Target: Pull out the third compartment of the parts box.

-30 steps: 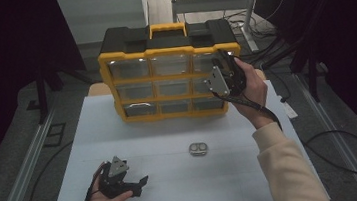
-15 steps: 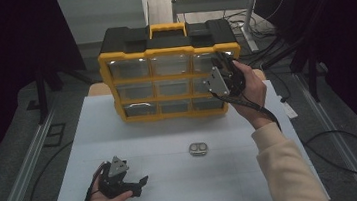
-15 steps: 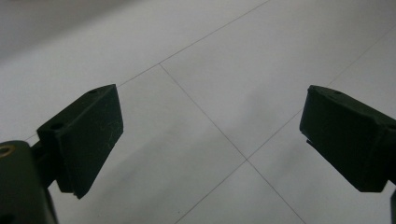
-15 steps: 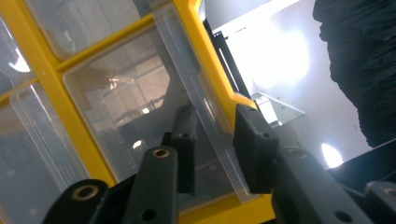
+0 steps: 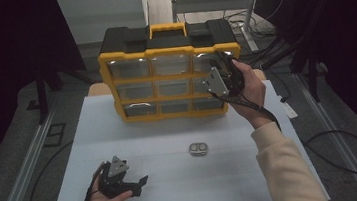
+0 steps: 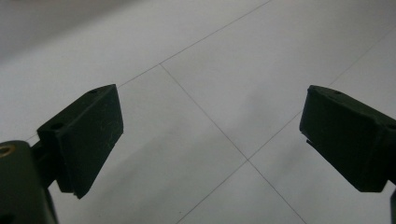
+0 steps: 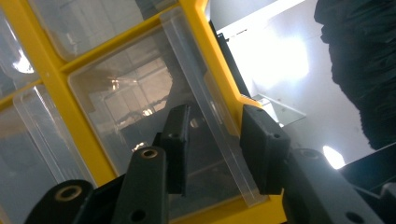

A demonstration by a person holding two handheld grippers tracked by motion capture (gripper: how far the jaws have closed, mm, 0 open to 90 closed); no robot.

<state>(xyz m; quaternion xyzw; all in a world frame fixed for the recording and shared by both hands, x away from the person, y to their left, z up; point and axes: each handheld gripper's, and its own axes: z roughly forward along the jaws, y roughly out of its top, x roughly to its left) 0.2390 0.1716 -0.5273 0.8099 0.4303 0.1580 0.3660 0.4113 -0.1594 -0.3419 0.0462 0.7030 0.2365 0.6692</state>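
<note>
Drawer (image 7: 154, 116) upright in organizer (image 5: 161, 47), handle ridge between right tool (image 7: 215, 140) jaws

Your organiser (image 5: 169, 74): yellow frame, black top, yellow handle (image 5: 167, 29), clear drawers (image 7: 154, 112). It sits on a white board with thin grey grid lines (image 5: 234, 175). In front of the organiser: small silver-grey metal piece (image 5: 198, 149). Both grippers black; your sleeve (image 5: 287, 169) is cream.

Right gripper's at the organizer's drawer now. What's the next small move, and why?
Probably close the right gripper onto the clear drawer's raised edge and pull it out. The jaws, which have just been opening, straddle that edge without clearly pinching it. The left gripper lies open on the white table.
</note>
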